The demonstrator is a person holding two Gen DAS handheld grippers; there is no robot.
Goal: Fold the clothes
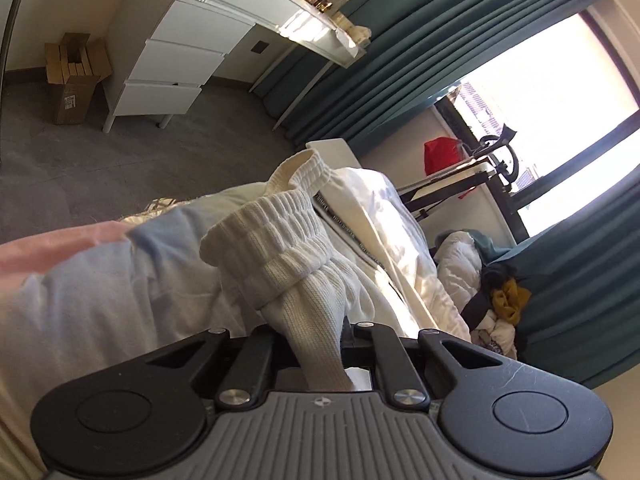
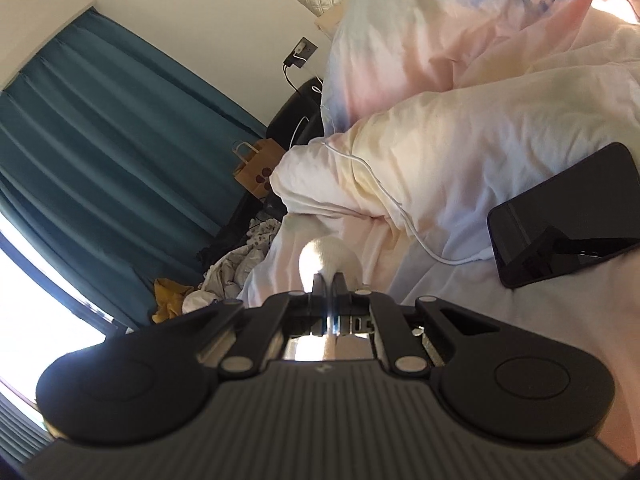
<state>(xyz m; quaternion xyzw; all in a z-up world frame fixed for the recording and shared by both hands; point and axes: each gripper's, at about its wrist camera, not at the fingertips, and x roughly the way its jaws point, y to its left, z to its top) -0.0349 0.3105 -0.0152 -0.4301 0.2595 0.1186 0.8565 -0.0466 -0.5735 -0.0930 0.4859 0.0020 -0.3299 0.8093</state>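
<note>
In the left wrist view my left gripper (image 1: 310, 330) is shut on a white ribbed-knit garment (image 1: 280, 248) with a gathered elastic waistband; the bunched cloth rises out of the jaws and hides the fingertips. The garment hangs above the pastel bedding (image 1: 92, 292). In the right wrist view my right gripper (image 2: 330, 280) is shut on a small fold of white cloth (image 2: 328, 258), which pokes out past the closed fingers. It sits just above the pastel duvet (image 2: 460, 128).
A black phone (image 2: 568, 216) lies on the bed to the right, with a white cable (image 2: 384, 192) running across the duvet. A white drawer desk (image 1: 176, 56), cardboard boxes (image 1: 74, 76), teal curtains (image 1: 400, 60) and a clothes pile (image 1: 496, 296) stand around the bed.
</note>
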